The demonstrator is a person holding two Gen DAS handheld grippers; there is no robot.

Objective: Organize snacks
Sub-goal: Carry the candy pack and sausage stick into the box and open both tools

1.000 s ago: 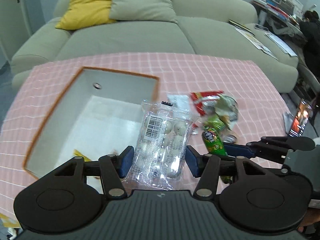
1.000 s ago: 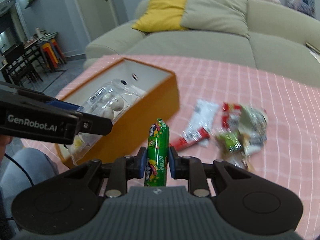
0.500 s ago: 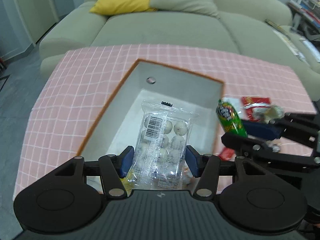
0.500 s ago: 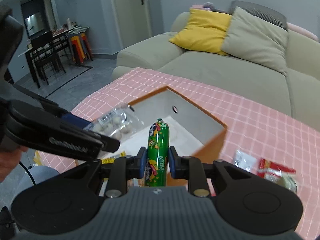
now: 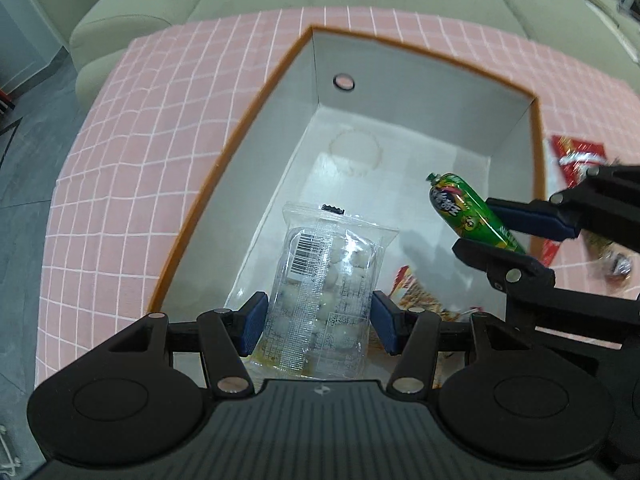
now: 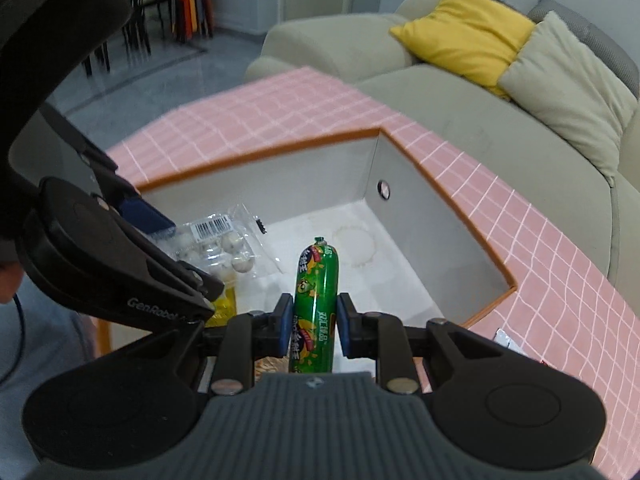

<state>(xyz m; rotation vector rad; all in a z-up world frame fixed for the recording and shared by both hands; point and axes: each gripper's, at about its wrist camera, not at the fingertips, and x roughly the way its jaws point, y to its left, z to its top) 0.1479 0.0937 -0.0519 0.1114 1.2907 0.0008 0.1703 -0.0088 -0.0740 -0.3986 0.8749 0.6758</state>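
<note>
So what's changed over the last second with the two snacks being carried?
Both grippers have swung from beside the box to over its open inside and tipped downward. The left gripper holds the clear pack of white balls above the box floor; the right gripper has brought the green sausage stick in past the orange box rim. Both grips are unchanged, nothing released. The box and the snacks left on the pink tablecloth stayed put.
</note>
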